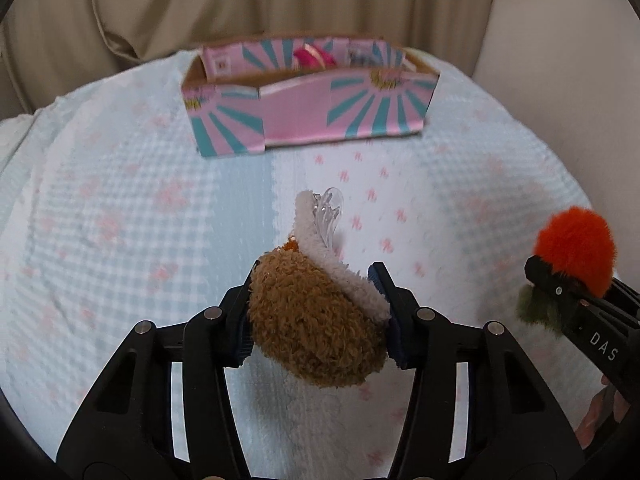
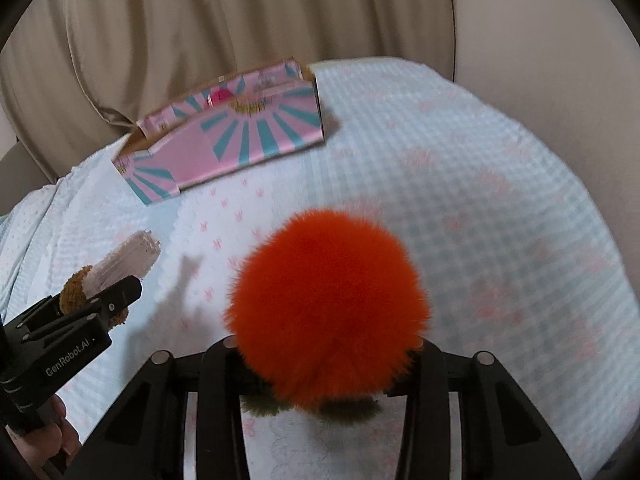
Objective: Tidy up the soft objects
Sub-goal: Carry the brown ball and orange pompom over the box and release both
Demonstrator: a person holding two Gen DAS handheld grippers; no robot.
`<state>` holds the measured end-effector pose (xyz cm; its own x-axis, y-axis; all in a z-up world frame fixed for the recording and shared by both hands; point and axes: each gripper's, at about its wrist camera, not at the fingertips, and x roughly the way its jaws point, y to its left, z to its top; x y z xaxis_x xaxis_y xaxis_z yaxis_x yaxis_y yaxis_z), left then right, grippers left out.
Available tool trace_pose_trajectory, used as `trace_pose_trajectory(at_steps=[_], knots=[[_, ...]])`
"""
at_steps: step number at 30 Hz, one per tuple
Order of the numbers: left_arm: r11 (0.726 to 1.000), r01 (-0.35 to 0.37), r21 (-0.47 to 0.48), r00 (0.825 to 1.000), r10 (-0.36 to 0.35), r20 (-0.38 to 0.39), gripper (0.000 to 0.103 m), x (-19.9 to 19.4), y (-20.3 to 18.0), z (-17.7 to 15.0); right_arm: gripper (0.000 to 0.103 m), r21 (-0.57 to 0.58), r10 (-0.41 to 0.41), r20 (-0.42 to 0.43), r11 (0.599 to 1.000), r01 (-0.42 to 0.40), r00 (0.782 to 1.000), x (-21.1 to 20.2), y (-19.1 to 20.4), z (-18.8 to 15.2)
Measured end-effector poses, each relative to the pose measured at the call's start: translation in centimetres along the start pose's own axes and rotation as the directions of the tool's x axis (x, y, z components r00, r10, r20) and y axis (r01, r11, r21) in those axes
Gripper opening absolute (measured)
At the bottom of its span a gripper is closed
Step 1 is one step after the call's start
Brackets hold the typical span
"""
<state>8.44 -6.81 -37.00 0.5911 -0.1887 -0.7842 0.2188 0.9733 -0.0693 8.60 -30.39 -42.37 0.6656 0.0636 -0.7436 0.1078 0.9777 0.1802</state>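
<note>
My left gripper (image 1: 316, 300) is shut on a brown and white plush toy (image 1: 316, 320) with a clear plastic hook at its tip, held above the blanket. It also shows at the left of the right wrist view (image 2: 104, 276). My right gripper (image 2: 332, 354) is shut on a fluffy orange pompom toy (image 2: 328, 312) with green fuzz at its base; the fur hides the fingertips. It also shows at the right of the left wrist view (image 1: 572, 256). A pink and teal cardboard box (image 1: 308, 120) sits ahead on the blanket, also in the right wrist view (image 2: 240, 136), with something pink inside.
A pale blue and white blanket (image 1: 120, 208) with pink prints covers the surface. Beige curtains (image 2: 240, 12) hang behind the box. The blanket's far edge lies just behind the box.
</note>
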Motion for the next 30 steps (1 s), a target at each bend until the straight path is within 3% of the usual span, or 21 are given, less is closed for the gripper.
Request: trace_pose_trajectory(at_steps=[9, 17, 23, 30], knots=[[0.997, 0.001, -0.080, 0.998, 0.004, 0.059, 0.047, -8.7, -0.1, 6.6, 0.036, -0.014, 0.006, 0.058, 1.000, -0.005, 0.998, -8.2, 1.6, 7.0], [0.997, 0.008, -0.082, 0.994, 0.001, 0.113, 0.047, -15.9, 0.5, 12.6, 0.036, -0.073, 0.046, 0.066, 0.996, -0.041, 0.997, -14.6, 4.8, 13.7], [0.998, 0.029, -0.054, 0.986, -0.020, 0.165, 0.047, -18.3, 1.2, 17.7, 0.036, -0.104, 0.083, 0.114, 0.992, -0.071, 0.990, -16.5, 6.9, 19.0], [0.999, 0.031, -0.045, 0.986, -0.023, 0.165, 0.047, -17.2, 2.6, 23.1, 0.036, -0.121, 0.115, 0.112, 0.987, -0.102, 0.987, -14.8, 8.4, 25.0]])
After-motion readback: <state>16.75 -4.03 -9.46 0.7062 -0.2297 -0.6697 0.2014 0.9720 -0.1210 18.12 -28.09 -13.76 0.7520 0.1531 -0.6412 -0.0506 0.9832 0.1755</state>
